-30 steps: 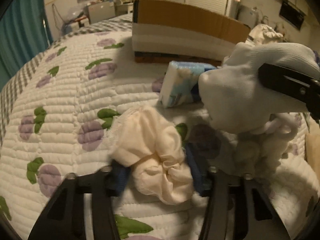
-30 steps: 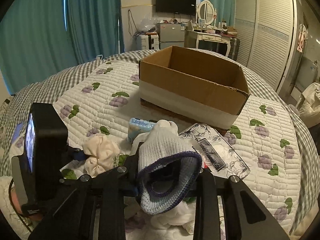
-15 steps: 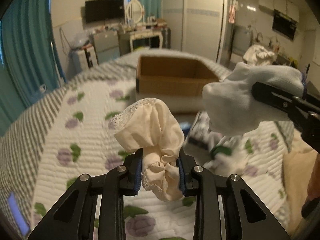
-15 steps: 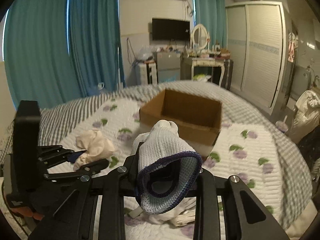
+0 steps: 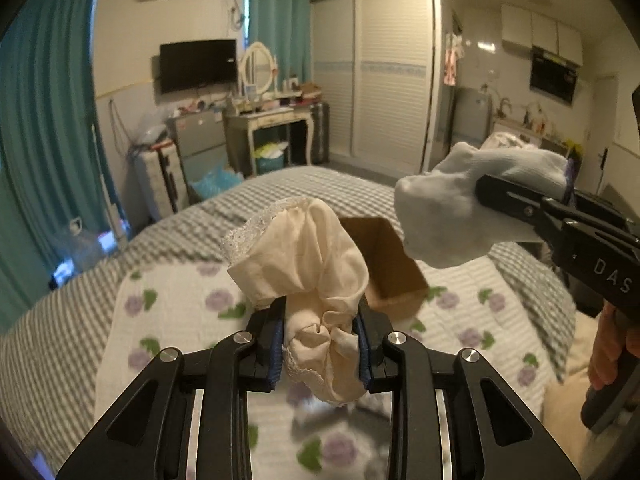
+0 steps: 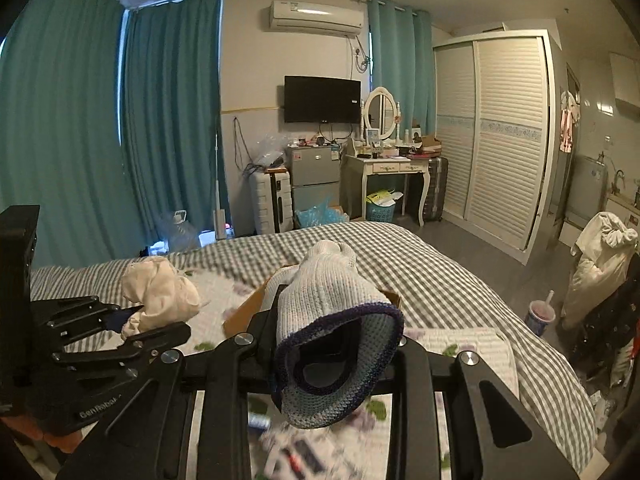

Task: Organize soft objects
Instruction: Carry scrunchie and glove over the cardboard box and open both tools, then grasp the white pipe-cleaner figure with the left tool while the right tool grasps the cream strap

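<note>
My left gripper (image 5: 321,340) is shut on a cream lace-edged cloth (image 5: 308,264) and holds it high above the bed. It also shows in the right wrist view (image 6: 160,296). My right gripper (image 6: 332,344) is shut on a white knitted glove with a dark blue cuff (image 6: 332,320), also held high; it shows in the left wrist view (image 5: 460,216) at the right. The open cardboard box (image 5: 384,264) lies on the bed beyond and below both grippers, partly hidden by the cloth and glove.
The bed has a quilted floral cover (image 5: 180,312) over a grey checked sheet (image 6: 440,280). Blurred packets lie on the quilt below the right gripper (image 6: 296,452). A dressing table (image 6: 384,176), wardrobe (image 6: 500,140) and teal curtains (image 6: 100,140) stand beyond the bed.
Both grippers have risen well above the bed with their loads. The left gripper closed on the cream cloth and lifted it. The box now looks smaller and lower.
</note>
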Demonstrator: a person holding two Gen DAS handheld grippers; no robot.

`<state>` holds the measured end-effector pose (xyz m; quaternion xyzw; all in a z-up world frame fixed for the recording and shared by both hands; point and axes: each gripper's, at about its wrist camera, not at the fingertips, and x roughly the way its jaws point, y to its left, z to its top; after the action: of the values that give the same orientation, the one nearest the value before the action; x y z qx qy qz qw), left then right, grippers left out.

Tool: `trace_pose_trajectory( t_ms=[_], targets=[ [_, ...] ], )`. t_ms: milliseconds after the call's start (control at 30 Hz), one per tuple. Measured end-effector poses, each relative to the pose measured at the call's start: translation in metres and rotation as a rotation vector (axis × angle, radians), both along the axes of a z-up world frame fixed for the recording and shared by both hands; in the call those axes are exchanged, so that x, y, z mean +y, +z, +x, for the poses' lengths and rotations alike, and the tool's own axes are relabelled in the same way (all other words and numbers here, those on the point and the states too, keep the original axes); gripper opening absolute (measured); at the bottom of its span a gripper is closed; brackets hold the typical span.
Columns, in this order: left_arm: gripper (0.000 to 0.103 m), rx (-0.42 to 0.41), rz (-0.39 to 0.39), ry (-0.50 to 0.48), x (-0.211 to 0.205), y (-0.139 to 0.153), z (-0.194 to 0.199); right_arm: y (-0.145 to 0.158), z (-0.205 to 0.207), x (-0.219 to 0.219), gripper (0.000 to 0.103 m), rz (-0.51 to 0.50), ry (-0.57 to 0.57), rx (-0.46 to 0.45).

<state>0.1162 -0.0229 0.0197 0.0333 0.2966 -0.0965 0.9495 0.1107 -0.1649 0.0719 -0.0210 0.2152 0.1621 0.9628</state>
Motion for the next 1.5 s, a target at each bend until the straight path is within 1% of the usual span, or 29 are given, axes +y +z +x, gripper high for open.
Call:
trace_pose_trajectory(
  t_ms=[67, 167, 233, 333, 467, 500, 533, 567, 600, 633, 667, 700, 767, 867, 933, 967, 1000, 1067, 1100, 1133, 1167, 1233, 1333, 1433, 1500],
  targets=[
    [0.028, 0.012, 0.021, -0.003, -0.003, -0.009, 0.029, -0.006, 0.025, 0.003, 0.028, 0.005, 0.001, 0.015],
    [0.028, 0.034, 0.004, -0.014, -0.004, -0.024, 0.066, -0.025, 0.066, 0.008, 0.028, 0.010, 0.003, 0.065],
    [0.028, 0.043, 0.008, -0.015, -0.006, -0.037, 0.092, -0.040, 0.092, 0.009, 0.028, 0.015, 0.001, 0.097],
    [0.030, 0.054, 0.031, -0.024, -0.010, -0.054, 0.118, -0.066, 0.131, 0.007, 0.028, 0.032, -0.010, 0.147],
    [0.031, 0.071, 0.036, -0.021, -0.014, -0.079, 0.144, -0.099, 0.163, 0.001, 0.028, 0.073, -0.020, 0.207],
    [0.039, 0.073, 0.044, -0.014, -0.015, -0.085, 0.147, -0.105, 0.169, 0.001, 0.031, 0.075, -0.021, 0.215],
    [0.048, 0.078, 0.062, -0.004, -0.016, -0.091, 0.150, -0.111, 0.173, 0.000, 0.031, 0.077, -0.028, 0.223],
    [0.071, 0.081, 0.079, 0.004, -0.017, -0.096, 0.150, -0.116, 0.176, -0.003, 0.038, 0.080, -0.040, 0.236],
    [0.084, 0.077, 0.087, 0.015, -0.018, -0.097, 0.152, -0.120, 0.178, -0.005, 0.045, 0.087, -0.045, 0.244],
    [0.085, 0.067, 0.090, 0.027, -0.017, -0.098, 0.151, -0.122, 0.179, -0.008, 0.049, 0.093, -0.054, 0.247],
    [0.085, 0.062, 0.091, 0.032, -0.016, -0.098, 0.149, -0.123, 0.178, -0.011, 0.057, 0.093, -0.062, 0.247],
    [0.085, 0.065, 0.093, 0.036, -0.014, -0.096, 0.146, -0.122, 0.175, -0.013, 0.060, 0.092, -0.069, 0.244],
    [0.085, 0.068, 0.096, 0.049, -0.010, -0.090, 0.141, -0.115, 0.167, -0.017, 0.062, 0.084, -0.080, 0.232],
    [0.085, 0.052, 0.095, 0.069, -0.004, -0.066, 0.127, -0.090, 0.145, -0.026, 0.070, 0.073, -0.100, 0.200],
    [0.085, 0.007, 0.091, 0.083, 0.002, -0.038, 0.104, -0.064, 0.128, -0.029, 0.073, 0.067, -0.111, 0.174],
    [0.085, -0.010, 0.085, 0.087, 0.004, -0.026, 0.098, -0.049, 0.117, -0.032, 0.078, 0.058, -0.113, 0.161],
    [0.085, -0.038, 0.076, 0.096, 0.008, -0.008, 0.083, -0.036, 0.106, -0.034, 0.082, 0.047, -0.119, 0.149],
    [0.085, -0.073, 0.054, 0.107, 0.016, 0.018, 0.060, -0.006, 0.079, -0.036, 0.083, 0.014, -0.134, 0.110],
    [0.088, -0.093, 0.043, 0.113, 0.020, 0.032, 0.045, 0.006, 0.067, -0.038, 0.085, 0.002, -0.136, 0.096],
    [0.091, -0.105, 0.040, 0.118, 0.022, 0.041, 0.035, 0.017, 0.052, -0.039, 0.086, -0.006, -0.138, 0.084],
    [0.093, -0.125, 0.042, 0.124, 0.025, 0.052, 0.021, 0.028, 0.037, -0.041, 0.090, -0.011, -0.135, 0.072],
    [0.093, -0.158, 0.054, 0.126, 0.025, 0.067, -0.004, 0.043, 0.007, -0.043, 0.096, -0.016, -0.123, 0.042],
    [0.093, -0.177, 0.073, 0.133, 0.025, 0.076, -0.039, 0.053, -0.037, -0.040, 0.102, -0.037, -0.112, 0.019],
    [0.093, -0.177, 0.076, 0.131, 0.025, 0.072, -0.067, 0.043, -0.069, -0.034, 0.102, -0.070, -0.098, 0.031],
    [0.093, -0.161, 0.074, 0.125, 0.026, 0.062, -0.079, 0.028, -0.086, -0.031, 0.102, -0.088, -0.090, 0.053]
  ],
)
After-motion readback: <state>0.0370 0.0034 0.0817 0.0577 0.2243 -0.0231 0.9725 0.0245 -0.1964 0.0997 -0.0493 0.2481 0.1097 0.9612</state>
